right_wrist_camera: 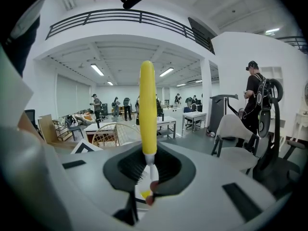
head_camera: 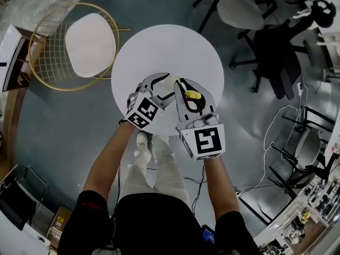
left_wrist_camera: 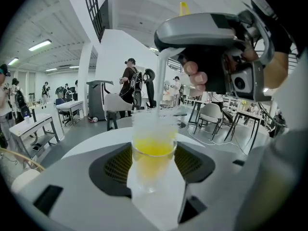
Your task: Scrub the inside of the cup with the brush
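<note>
Over the white worktop [head_camera: 159,47] we are clamping the clear cup [left_wrist_camera: 153,148] upright in our left fingers [left_wrist_camera: 108,166] while our right fingers [right_wrist_camera: 175,170], closed on the yellow brush [right_wrist_camera: 147,109], are holding it vertical just above, head seemingly inside the cup.

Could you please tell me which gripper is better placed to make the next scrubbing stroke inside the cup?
Right. The right gripper grips the brush, whose yellow head sits inside the cup. The left gripper is clamped on the cup, so it likely serves best steadying it.
</note>
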Motion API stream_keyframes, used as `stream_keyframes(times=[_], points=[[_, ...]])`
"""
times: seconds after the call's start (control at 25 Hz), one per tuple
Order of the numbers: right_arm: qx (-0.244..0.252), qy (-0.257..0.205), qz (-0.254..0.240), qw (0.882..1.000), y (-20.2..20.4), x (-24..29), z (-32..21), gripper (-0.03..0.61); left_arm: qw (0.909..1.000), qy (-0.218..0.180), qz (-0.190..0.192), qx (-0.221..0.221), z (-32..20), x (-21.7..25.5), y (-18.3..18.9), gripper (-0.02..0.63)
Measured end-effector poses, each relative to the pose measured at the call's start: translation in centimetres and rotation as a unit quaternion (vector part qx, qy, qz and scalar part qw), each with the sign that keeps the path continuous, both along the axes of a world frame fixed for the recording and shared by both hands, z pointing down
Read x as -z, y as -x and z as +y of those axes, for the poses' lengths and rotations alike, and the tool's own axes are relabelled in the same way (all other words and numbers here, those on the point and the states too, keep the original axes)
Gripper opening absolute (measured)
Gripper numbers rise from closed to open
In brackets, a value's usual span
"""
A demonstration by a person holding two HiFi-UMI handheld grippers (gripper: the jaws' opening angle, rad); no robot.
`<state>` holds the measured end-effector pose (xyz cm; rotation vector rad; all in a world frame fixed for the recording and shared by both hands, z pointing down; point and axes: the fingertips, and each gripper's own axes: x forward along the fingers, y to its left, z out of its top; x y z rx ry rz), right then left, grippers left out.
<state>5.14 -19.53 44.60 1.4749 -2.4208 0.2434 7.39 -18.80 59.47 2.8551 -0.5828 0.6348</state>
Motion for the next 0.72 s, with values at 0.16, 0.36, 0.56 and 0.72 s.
stream_keyframes(times=[0.16,0.36,0.56,0.72], points=[[-0.003,-0.003,-0.004,1.000,0.0,0.5,0.1,0.048,1.0000,0.002,-0.003,0.000,0.0,0.0,0.0,0.287],[-0.002,-0.008,-0.009,1.000,-0.2,1.0,0.2,0.048,1.0000,0.002,-0.004,0.002,0.0,-0.1,-0.1,0.287],[0.001,-0.018,-0.017,1.000,-0.2,2.3,0.2,0.048,1.0000,0.003,-0.002,0.005,0.0,0.1,-0.1,0.287],[0.003,-0.022,-0.018,1.000,-0.2,2.9,0.3,0.048,1.0000,0.004,-0.004,0.004,0.0,0.0,-0.1,0.287]])
